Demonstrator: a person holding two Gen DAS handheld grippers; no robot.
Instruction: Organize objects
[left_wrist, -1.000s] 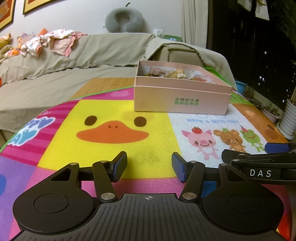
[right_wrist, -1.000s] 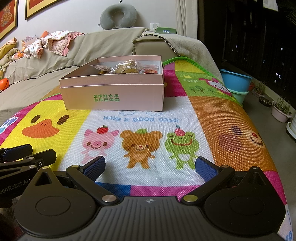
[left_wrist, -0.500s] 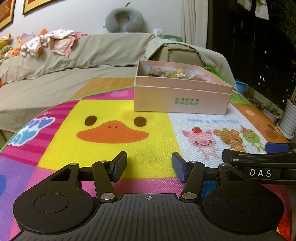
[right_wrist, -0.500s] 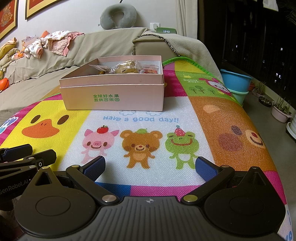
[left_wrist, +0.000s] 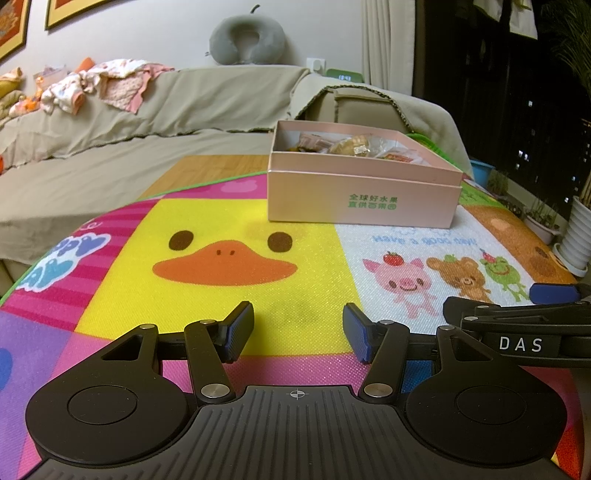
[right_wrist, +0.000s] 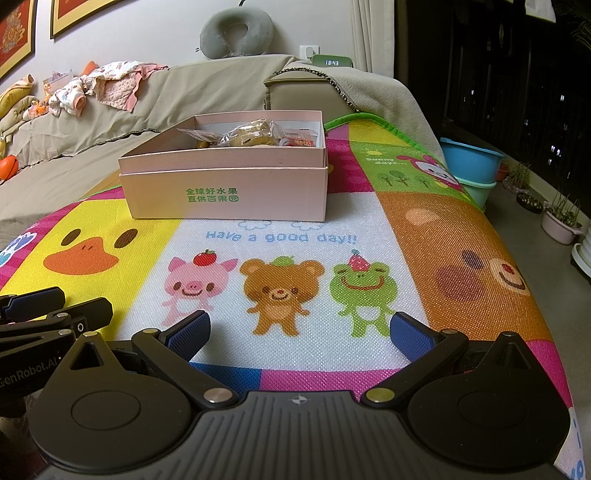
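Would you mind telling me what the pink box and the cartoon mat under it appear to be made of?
Pink box: likely matte paperboard, given thin straight walls and printed green lettering. Cartoon mat: seemingly woven or textured plastic, showing a fine grid and slight sheen; uncertain.

snacks in box, box on mat

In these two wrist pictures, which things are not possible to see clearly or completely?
- Pink cardboard box: its near wall hides the floor and the lower contents in both views.
- Wrapped snacks: the labels are too small to read.
- Colourful cartoon mat: its near edge is hidden behind the left gripper in the left view and the right gripper in the right view.
- Grey neck pillow: the sofa back hides its base in both views.
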